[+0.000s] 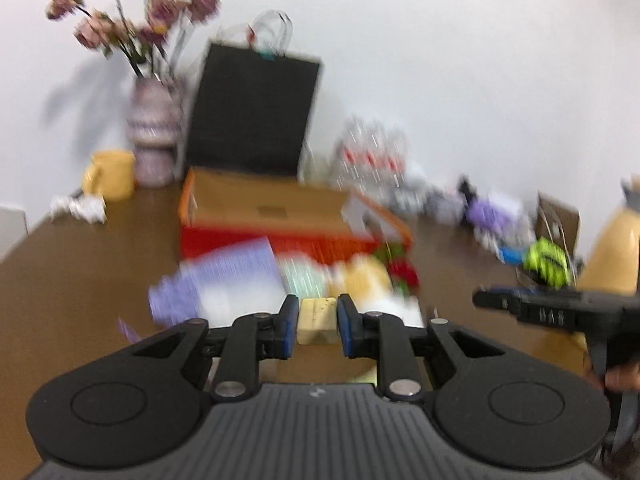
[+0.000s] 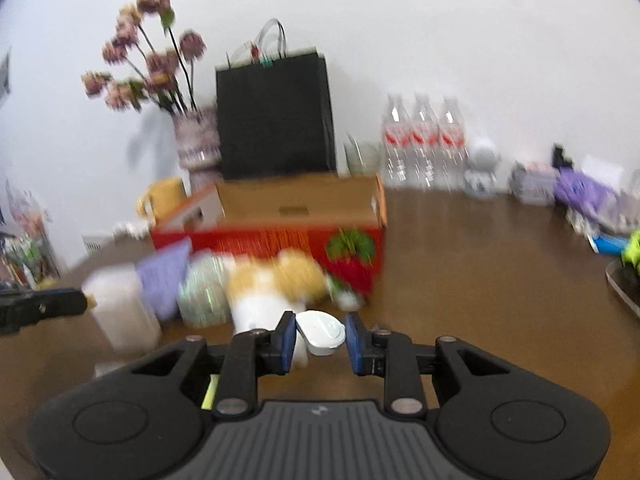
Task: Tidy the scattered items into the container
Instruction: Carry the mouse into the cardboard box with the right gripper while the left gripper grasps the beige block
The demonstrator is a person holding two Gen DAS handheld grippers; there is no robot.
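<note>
Left gripper [image 1: 318, 322]: its blue pads are clamped on a pale yellow block [image 1: 317, 320], one pad on each side; the block sits squarely between the fingertips.
Right gripper [image 2: 320, 336]: pinched on a small white lidded cup [image 2: 322, 332], which sits tilted between the blue pads; the left pad touches it, while contact at the right pad is hard to judge through the blur. In the left camera this gripper shows as a dark finger [image 1: 520, 306] coming in from the right edge.
Just past the jaws: a blurred heap of loose items lies on the brown table [image 2: 480, 272] — a purple packet [image 1: 224, 276], a greenish striped item [image 2: 204, 292], an orange and white soft toy [image 2: 276, 280] and a white tub [image 2: 120, 308].
Container: an open cardboard box [image 2: 296, 204] with a red front and a strawberry picture [image 2: 352, 256] stands right behind the heap, flaps spread, its inside bare as far as can be seen.
Behind the box: a black paper bag [image 2: 276, 116] against the white wall, a vase of pink flowers [image 2: 198, 140] to its left, a yellow mug [image 1: 110, 174] beside the vase.
Right side of table: three clear water bottles [image 2: 424, 140] in a row by the wall, then blurred purple and white clutter [image 2: 580, 192].
Far right: a bright yellow-green item [image 1: 546, 260], too blurred to identify.
</note>
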